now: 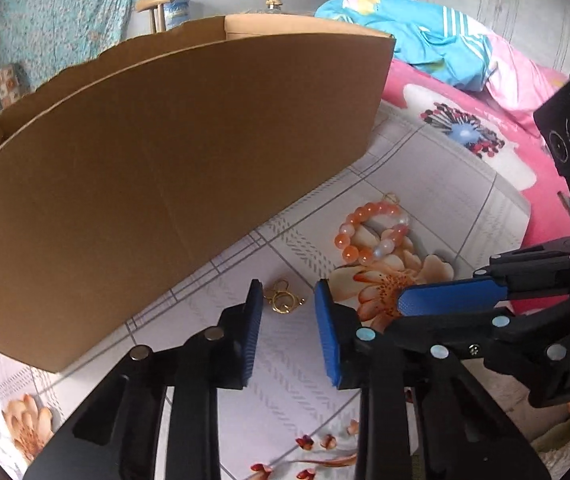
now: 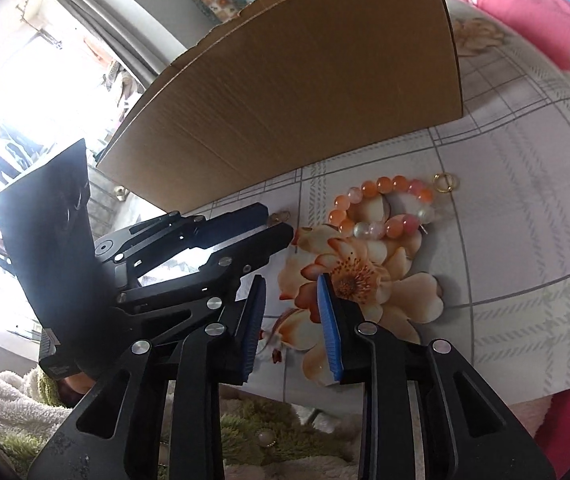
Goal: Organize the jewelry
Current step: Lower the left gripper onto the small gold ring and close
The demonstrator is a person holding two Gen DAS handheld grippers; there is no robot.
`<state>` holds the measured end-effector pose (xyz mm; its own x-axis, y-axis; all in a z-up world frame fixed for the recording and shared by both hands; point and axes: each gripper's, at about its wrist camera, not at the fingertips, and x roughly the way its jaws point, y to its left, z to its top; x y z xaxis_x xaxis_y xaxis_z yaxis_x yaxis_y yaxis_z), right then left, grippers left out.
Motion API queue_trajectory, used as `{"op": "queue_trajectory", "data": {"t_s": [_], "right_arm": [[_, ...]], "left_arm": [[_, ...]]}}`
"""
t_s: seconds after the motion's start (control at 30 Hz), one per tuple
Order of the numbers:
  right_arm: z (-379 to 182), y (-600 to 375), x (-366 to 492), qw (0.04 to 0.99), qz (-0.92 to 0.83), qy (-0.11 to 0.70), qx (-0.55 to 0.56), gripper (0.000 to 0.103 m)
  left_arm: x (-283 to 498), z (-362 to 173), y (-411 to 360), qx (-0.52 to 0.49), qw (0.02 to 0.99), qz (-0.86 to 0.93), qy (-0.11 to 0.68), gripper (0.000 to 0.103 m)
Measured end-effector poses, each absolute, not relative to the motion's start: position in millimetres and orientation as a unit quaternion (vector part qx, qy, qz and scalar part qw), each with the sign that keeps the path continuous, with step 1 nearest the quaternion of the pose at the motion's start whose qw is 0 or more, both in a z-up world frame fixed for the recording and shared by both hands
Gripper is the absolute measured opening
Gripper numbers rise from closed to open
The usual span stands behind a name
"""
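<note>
Both grippers empty, fingers spread: my left gripper (image 1: 288, 300) straddles the gold earrings (image 1: 283, 300) beside the box (image 1: 165, 152); right gripper (image 2: 291, 312) waits near the bracelet (image 2: 381, 208).

Both tools (image 1: 288, 334) (image 2: 291, 328) open, tips close together

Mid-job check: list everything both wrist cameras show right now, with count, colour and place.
Cardboard box: one, brown, open top, standing on the cloth behind the jewelry.
Bead bracelet: one, orange, pink and white beads, lying on the cloth in front of the box.
Gold rings: small cluster, count unclear, on the cloth just ahead of the left gripper.
Gold ring: one, beside the bracelet's far end.
Floral cloth: one, white with orange flowers, under everything.
Pink bedding: behind the cloth.
Left gripper: black, blue pads, open.
Right gripper: black, blue pads, open.
</note>
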<state>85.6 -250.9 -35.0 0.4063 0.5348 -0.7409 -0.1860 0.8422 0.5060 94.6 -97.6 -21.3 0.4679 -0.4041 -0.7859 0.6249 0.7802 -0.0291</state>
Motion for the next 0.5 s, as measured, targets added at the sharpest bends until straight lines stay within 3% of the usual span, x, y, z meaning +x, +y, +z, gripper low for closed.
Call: {"op": "queue_trajectory", "data": {"t_s": [0.17,0.3,0.37,0.5], "right_arm": [[-39,-253,89,0.817,0.222,0.499,0.183,0.027],[-41,-256,92,0.817,0.222,0.498,0.188,0.027],[-41,-260,96,0.817,0.221,0.498,0.189,0.027],[-42,-264,96,0.818,0.221,0.497,0.189,0.027]], "left_arm": [[90,-22,-103,0.164,0.848,-0.299,0.406,0.015],[88,-22,-106,0.172,0.849,-0.298,0.402,0.015],[87,-22,-105,0.169,0.849,-0.300,0.401,0.009],[86,-19,-102,0.162,0.850,-0.304,0.400,0.009]]}}
